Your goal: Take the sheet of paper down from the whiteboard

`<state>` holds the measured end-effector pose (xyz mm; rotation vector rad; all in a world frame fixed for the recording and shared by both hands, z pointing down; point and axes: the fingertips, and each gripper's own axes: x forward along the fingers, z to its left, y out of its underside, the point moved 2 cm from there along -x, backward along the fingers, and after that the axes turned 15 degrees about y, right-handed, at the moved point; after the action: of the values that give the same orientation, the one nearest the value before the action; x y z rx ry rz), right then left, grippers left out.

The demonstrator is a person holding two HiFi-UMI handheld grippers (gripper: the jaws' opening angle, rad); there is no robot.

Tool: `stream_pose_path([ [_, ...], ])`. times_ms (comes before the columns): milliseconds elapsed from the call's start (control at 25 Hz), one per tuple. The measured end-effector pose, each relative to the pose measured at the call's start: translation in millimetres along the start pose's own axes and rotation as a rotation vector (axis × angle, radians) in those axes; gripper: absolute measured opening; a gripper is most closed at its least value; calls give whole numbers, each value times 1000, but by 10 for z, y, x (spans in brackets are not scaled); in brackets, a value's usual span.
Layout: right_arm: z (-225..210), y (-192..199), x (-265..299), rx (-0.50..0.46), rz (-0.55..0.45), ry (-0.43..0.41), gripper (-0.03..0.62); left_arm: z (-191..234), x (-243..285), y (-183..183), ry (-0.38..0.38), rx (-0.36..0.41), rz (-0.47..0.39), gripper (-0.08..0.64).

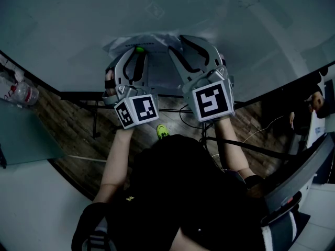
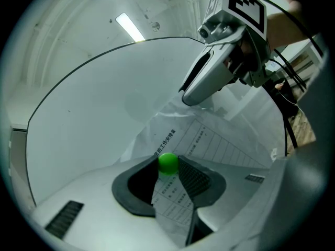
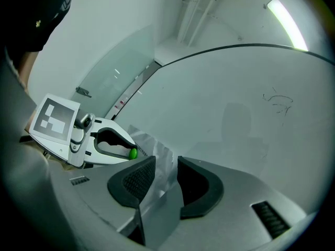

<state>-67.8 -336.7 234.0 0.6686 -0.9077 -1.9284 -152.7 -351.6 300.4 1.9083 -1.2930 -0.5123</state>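
Observation:
A printed sheet of paper [image 1: 157, 69] hangs crumpled on the whiteboard [image 1: 220, 20]. A small green ball magnet [image 2: 168, 162] sits at the sheet's top edge. My left gripper [image 2: 168, 168] is shut on that magnet, and a fold of the paper [image 2: 220, 145] runs down between its pads. In the head view the left gripper [image 1: 138, 52] is at the sheet's upper left and the right gripper [image 1: 176, 42] at its upper right. In the right gripper view the jaws [image 3: 166, 162] stand apart, with the sheet's crumpled edge [image 3: 157, 184] in the gap; the pads do not press it.
A water bottle [image 1: 22, 93] lies at the left by a grey tabletop [image 1: 23, 140]. Below the board are a wooden floor [image 1: 73, 145], cables and a small green object [image 1: 163, 132]. A chair [image 1: 301, 177] stands at the right, with a person's hand [image 1: 316, 101] beyond it.

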Motion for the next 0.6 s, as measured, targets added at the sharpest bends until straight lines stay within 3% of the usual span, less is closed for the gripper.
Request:
stream_pose_path([
  [120,1,20,19,-142,34,45,124,-4,-1,2,0,4,5,147],
  [240,11,42,51,-285,63,90,69,-4,2,-3,-2,2,2,147],
  [600,-2,43,66,-225,62,74,32,-8,3,1,5,5,2,147],
])
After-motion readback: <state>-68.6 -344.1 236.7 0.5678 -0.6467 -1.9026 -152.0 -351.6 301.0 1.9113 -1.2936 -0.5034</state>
